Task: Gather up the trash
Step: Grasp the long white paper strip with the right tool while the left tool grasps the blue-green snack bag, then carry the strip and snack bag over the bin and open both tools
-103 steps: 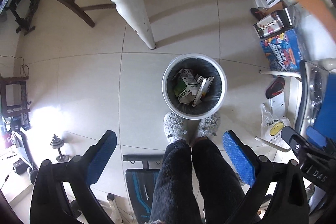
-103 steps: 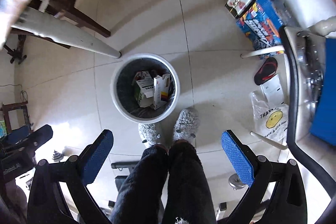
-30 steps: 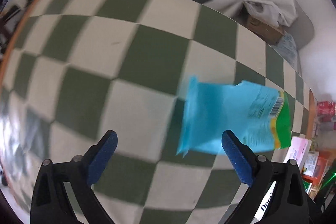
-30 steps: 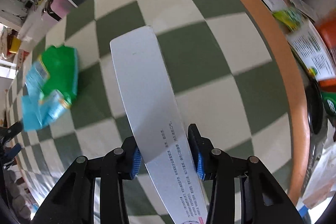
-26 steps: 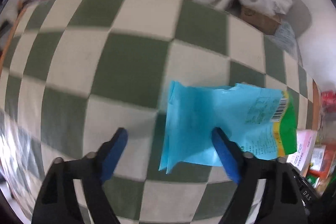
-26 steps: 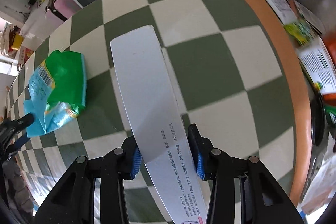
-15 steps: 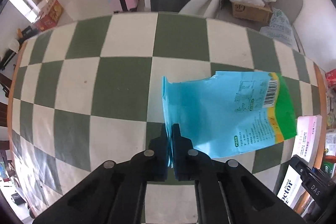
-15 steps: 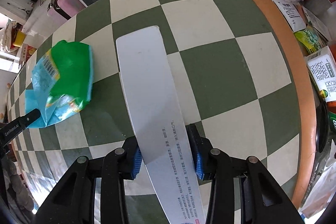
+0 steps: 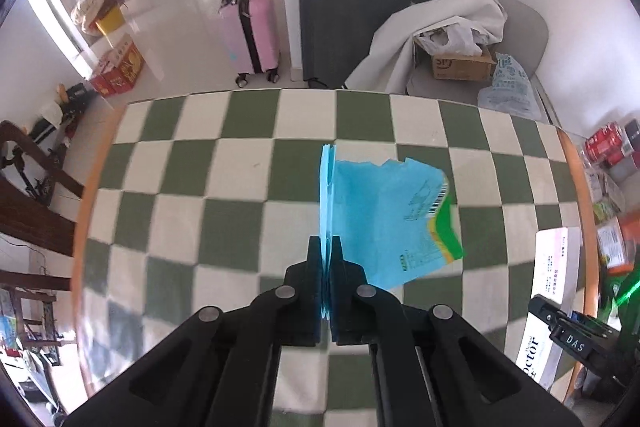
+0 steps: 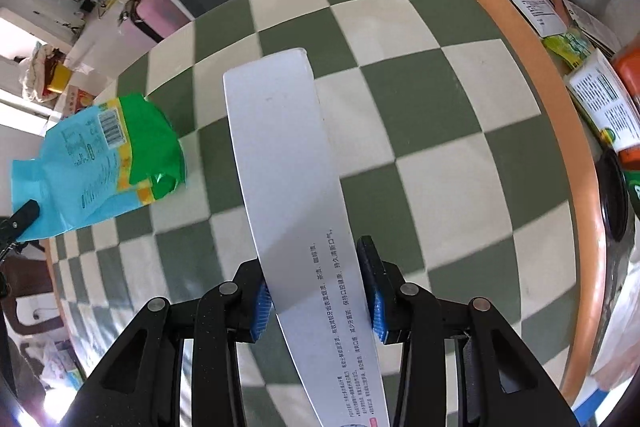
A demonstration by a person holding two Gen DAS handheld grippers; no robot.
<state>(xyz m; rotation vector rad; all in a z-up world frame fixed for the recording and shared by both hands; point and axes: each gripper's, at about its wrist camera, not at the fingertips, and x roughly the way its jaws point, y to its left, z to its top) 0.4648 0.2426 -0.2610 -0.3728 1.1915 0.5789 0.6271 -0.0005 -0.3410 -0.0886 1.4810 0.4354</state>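
Left wrist view: left claw (image 9: 326, 251) clamps the blue snack bag (image 9: 384, 219), hanging rightward; right claw (image 10: 316, 291) grips the toothpaste box (image 10: 292, 179) lengthwise (pointing ahead) over the checkered worktop (image 10: 440, 163).

Left gripper (image 9: 327, 247): black linkage arms, silver rivets. Right gripper (image 10: 318, 293): black, blue ribbed pads.
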